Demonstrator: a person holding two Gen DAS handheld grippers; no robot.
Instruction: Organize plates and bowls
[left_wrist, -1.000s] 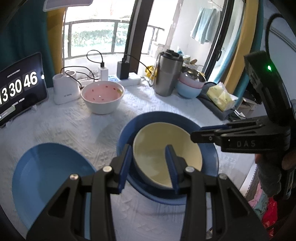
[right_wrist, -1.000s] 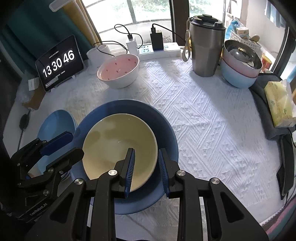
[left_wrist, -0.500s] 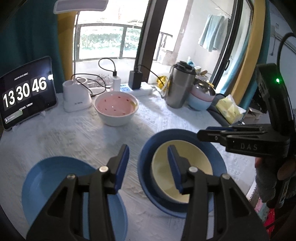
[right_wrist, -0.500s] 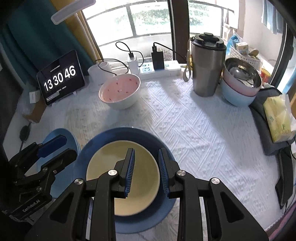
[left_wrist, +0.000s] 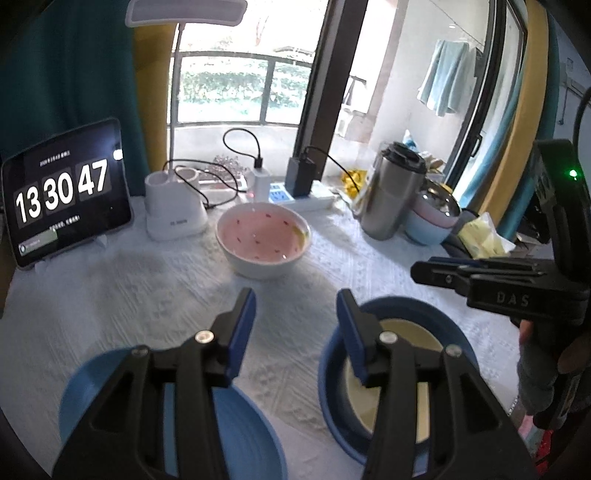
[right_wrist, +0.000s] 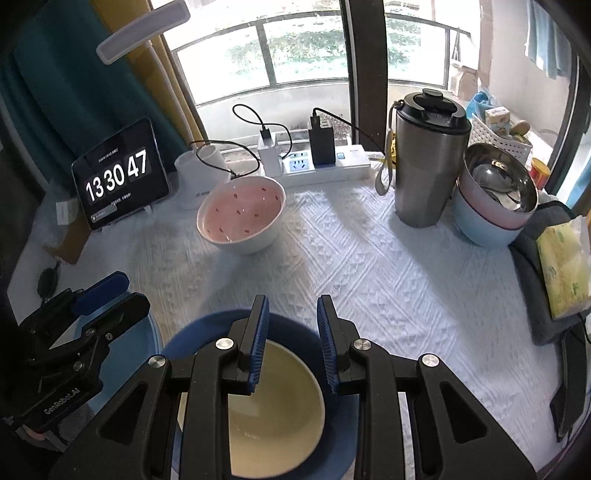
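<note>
A cream bowl (right_wrist: 280, 402) sits inside a dark blue plate (right_wrist: 207, 328) at the table's near edge; both also show in the left wrist view, the bowl (left_wrist: 406, 332) and the plate (left_wrist: 413, 306). A second blue plate (left_wrist: 255, 435) lies to its left. A pink-lined white bowl (right_wrist: 242, 214) stands farther back, and it also shows in the left wrist view (left_wrist: 263, 238). My left gripper (left_wrist: 295, 325) is open and empty, raised above the gap between the two plates. My right gripper (right_wrist: 291, 332) is open and empty, raised above the cream bowl.
A steel tumbler (right_wrist: 428, 162) and stacked pink and blue bowls (right_wrist: 491, 199) with a steel one on top stand at the back right. A clock tablet (right_wrist: 120, 175), a lamp base (left_wrist: 173, 210) and a power strip (right_wrist: 325, 166) line the back. A tissue pack (right_wrist: 565, 266) lies right.
Both grippers have risen and drawn back from the cream bowl, which stays in the blue plate. The left gripper has also shifted left. The clock turned from 46 to 47.
</note>
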